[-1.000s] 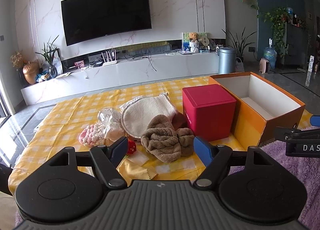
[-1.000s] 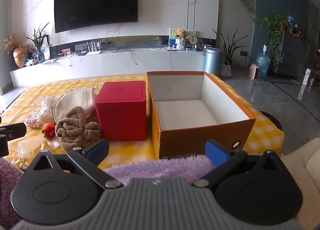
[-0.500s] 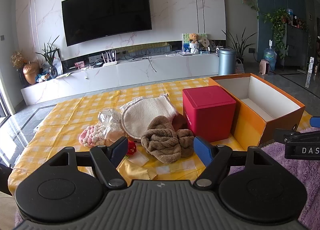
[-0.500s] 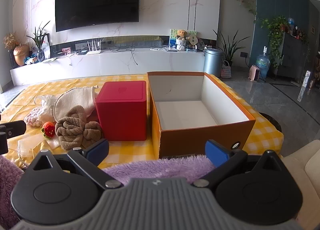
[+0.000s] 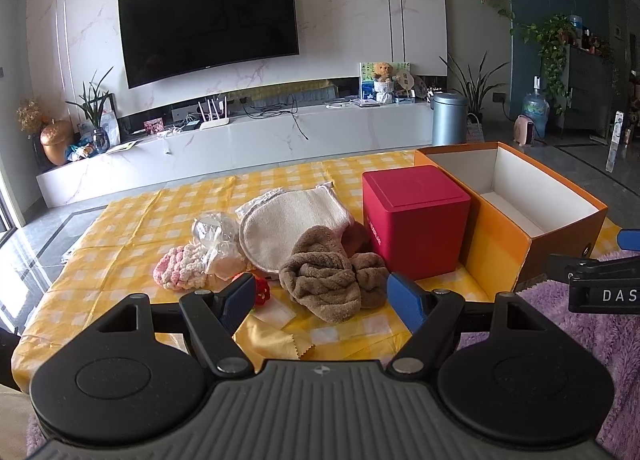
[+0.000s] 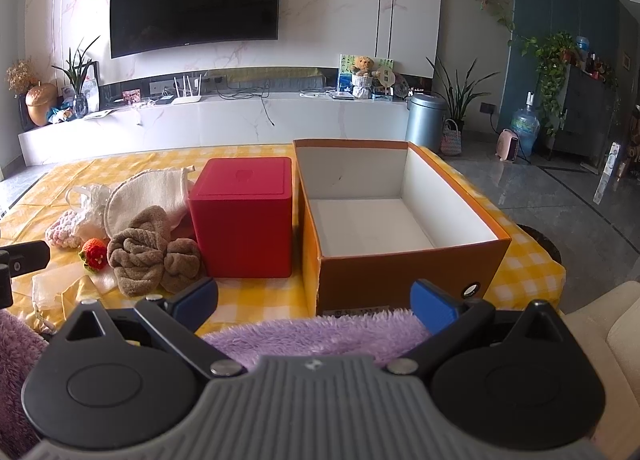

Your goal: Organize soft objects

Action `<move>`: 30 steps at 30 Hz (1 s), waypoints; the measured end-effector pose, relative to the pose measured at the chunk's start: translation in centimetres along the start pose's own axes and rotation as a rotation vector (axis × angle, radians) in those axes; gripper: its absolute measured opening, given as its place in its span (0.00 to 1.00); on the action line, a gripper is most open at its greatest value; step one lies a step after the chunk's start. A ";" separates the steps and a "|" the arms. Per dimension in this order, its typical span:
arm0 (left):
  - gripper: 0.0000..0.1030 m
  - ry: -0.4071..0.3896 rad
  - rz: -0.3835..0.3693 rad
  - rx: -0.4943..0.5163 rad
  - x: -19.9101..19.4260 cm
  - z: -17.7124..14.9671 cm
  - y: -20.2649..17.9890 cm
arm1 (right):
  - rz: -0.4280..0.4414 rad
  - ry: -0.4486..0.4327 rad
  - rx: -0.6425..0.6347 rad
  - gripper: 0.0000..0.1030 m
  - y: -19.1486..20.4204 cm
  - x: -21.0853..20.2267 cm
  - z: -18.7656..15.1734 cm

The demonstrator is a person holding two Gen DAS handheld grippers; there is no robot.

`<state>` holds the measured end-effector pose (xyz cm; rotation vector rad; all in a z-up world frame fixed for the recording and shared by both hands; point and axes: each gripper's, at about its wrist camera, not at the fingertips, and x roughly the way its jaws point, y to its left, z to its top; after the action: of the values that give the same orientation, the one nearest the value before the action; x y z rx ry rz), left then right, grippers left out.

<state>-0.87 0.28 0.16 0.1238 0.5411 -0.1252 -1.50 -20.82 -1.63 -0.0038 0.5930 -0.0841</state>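
On the yellow checked tablecloth [image 5: 132, 228] lies a pile of soft things: a brown towel [image 5: 328, 280], a cream cloth pouch [image 5: 288, 224], a pink knitted piece [image 5: 176, 270], a clear plastic bag [image 5: 214, 232] and a red knitted strawberry [image 6: 94, 253]. My left gripper [image 5: 322, 298] hovers open just in front of the brown towel, holding nothing. An open orange box [image 6: 396, 220] with a bare white floor stands right of a red box [image 6: 244, 216]. My right gripper [image 6: 314, 302] is open in front of the orange box, above a purple fluffy fabric [image 6: 316, 334].
A pale yellow cloth [image 5: 276, 336] and a small white square [image 5: 276, 314] lie near the table's front edge. Behind the table run a white TV console [image 5: 240, 144] and a wall TV. A grey bin [image 5: 449, 118] stands on the floor to the right. A cream sofa edge [image 6: 608, 340] is at my right.
Both views have shifted only slightly; the objects on the table have not moved and both grippers stay open.
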 end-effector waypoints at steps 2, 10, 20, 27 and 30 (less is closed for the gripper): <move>0.86 0.010 -0.023 -0.011 0.2 0.0 0.5 | -0.004 0.009 -0.004 0.98 0.2 0.2 0.0; 0.68 0.090 -0.083 -0.038 1.6 -0.1 3.1 | 0.083 0.075 -0.027 0.86 1.4 1.7 1.0; 0.67 0.224 -0.126 -0.105 5.0 -0.3 6.1 | 0.284 0.171 -0.068 0.68 5.6 5.9 2.8; 0.60 0.329 -0.100 -0.122 8.4 -0.7 7.7 | 0.359 0.214 -0.192 0.63 10.2 9.9 3.4; 0.60 0.358 -0.093 -0.133 9.4 -1.0 8.7 | 0.396 0.225 -0.250 0.63 12.1 11.6 3.4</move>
<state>7.93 8.16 -4.87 -0.0106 0.9111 -0.1585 10.91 -9.73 -5.57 -0.1203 0.8163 0.3784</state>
